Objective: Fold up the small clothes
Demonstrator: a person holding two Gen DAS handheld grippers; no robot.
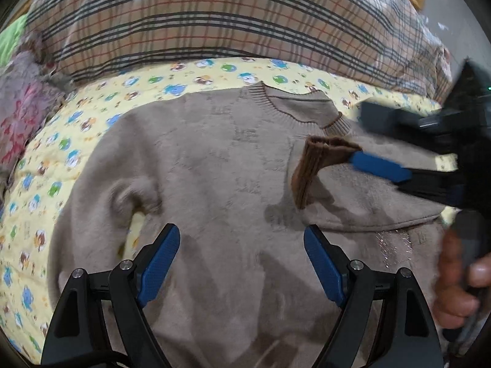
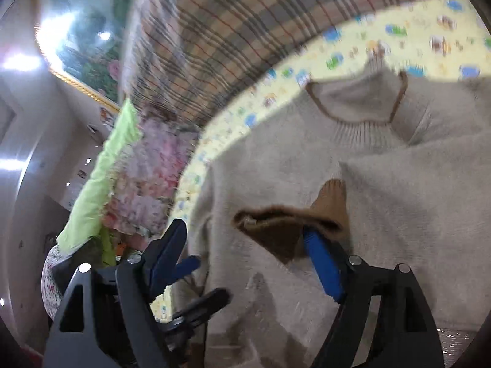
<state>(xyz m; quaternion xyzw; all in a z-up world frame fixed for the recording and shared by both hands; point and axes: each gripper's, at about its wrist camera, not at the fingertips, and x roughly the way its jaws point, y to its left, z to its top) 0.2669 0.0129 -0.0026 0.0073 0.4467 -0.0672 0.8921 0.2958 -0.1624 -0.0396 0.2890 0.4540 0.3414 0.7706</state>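
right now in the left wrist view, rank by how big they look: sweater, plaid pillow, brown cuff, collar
1. sweater
2. plaid pillow, nearly as large but farther back, so the order of these two is unsure
3. collar
4. brown cuff, close to the collar in size

Beige sweater lying flat on a yellow cartoon-print sheet.
The left gripper hangs spread above it; the right gripper's blue fingers touch the folded-in brown cuff.

Beige sweater: soft, matt, fuzzy knit with ribbed collar; its brown cuff is coarser ribbed knit. Beneath the sweater, yellow printed sheet: smooth quilted cotton. Beyond the sweater's collar, plaid blanket: woven cloth. Left gripper: matt black plastic, blue textured pads, shiny metal pins.
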